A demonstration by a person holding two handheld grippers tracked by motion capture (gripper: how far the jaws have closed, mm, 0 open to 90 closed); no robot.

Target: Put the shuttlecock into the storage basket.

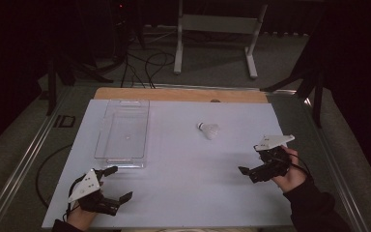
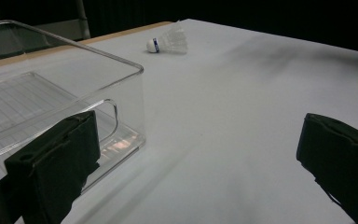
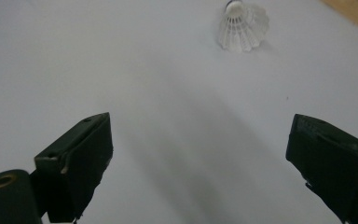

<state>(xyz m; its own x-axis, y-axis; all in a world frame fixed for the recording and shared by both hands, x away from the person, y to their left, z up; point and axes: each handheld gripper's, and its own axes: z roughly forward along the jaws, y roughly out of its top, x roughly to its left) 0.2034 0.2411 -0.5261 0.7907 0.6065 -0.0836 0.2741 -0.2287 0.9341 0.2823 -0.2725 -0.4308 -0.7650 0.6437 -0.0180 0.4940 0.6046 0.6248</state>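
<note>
Both jaws wide, empty: right gripper (image 1: 257, 163) aimed at shuttlecock (image 1: 208, 130) lying apart on tabletop (image 1: 183, 179), likely for pickup; left gripper (image 1: 117, 183) waits beside clear bin (image 1: 107, 155)

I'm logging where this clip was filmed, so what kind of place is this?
Probably a lab or studio workbench set up for recording: a table under a white sheet, dark surroundings, loose cables on the grey floor, and a white metal stand behind.
</note>
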